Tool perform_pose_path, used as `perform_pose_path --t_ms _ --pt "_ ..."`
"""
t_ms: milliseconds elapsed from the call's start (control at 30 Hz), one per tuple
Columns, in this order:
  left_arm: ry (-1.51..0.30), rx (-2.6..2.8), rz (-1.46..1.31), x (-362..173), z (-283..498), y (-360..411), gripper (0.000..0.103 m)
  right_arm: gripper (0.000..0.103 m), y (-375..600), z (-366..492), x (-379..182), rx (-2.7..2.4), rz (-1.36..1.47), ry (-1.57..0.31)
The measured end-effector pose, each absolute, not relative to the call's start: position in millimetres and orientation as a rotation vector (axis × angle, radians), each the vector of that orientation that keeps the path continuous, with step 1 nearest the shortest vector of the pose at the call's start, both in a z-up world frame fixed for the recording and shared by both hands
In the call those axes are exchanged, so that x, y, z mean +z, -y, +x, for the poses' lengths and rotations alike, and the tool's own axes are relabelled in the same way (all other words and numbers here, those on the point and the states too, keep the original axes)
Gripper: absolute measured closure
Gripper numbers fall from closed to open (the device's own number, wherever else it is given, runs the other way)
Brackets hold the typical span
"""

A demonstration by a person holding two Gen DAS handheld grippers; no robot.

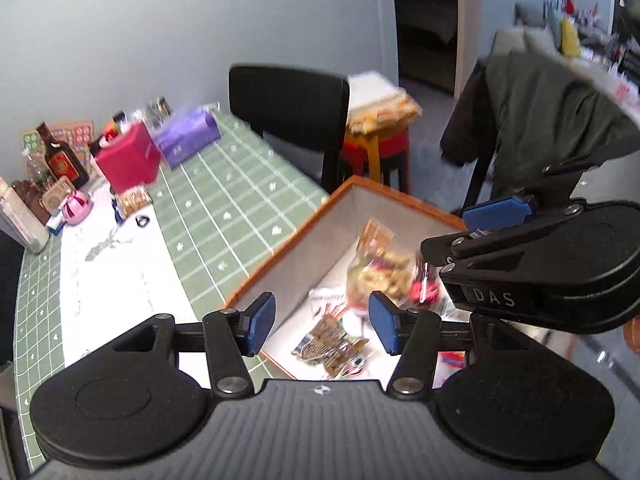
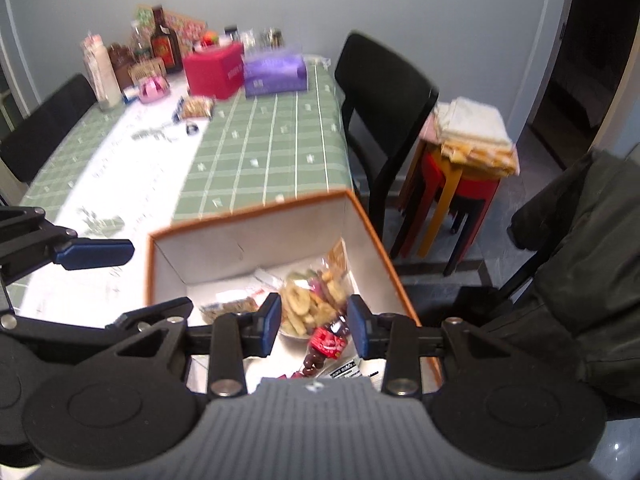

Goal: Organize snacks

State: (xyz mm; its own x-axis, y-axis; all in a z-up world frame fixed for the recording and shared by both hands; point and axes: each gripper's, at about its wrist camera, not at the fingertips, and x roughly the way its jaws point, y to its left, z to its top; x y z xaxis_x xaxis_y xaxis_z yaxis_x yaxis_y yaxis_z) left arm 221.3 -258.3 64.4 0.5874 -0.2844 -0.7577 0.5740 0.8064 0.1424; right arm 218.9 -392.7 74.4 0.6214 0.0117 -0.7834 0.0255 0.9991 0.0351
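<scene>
Orange-rimmed box [image 2: 372, 236] sits at the table's near edge with snack packets [image 2: 308, 304] already inside. We hold the left gripper [image 1: 322, 322] part-open and empty over it, the right gripper [image 2: 314, 326] narrower and also empty. One packet [image 2: 196, 107] lies far up the green cloth [image 2: 272, 152]; we should probably reach it next, gripping it lightly.

Blurred snack packets [image 1: 380, 272], labels unreadable.
</scene>
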Motion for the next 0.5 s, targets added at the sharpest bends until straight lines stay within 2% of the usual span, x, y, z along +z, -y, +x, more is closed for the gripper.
perform_pose_path --t_ms 100,200,267,333,467,500 --pt "-0.765 -0.537 0.322 86 205 246 0.022 0.068 388 195 102 -0.003 0.062 -0.841" --pt "-0.753 -0.563 0.219 101 188 231 0.014 0.067 380 169 125 -0.006 0.083 -0.783" --pt "-0.744 -0.545 0.186 105 178 225 0.014 0.065 373 152 136 -0.014 0.077 -0.749" --pt "-0.739 -0.521 0.171 105 167 222 0.014 0.050 364 135 145 -0.018 0.069 -0.705" --pt "-0.749 -0.501 0.184 95 147 216 0.013 0.036 353 105 147 -0.029 0.088 -0.634" --pt "-0.733 -0.505 0.176 92 142 212 0.013 0.029 351 98 144 -0.039 0.094 -0.618"
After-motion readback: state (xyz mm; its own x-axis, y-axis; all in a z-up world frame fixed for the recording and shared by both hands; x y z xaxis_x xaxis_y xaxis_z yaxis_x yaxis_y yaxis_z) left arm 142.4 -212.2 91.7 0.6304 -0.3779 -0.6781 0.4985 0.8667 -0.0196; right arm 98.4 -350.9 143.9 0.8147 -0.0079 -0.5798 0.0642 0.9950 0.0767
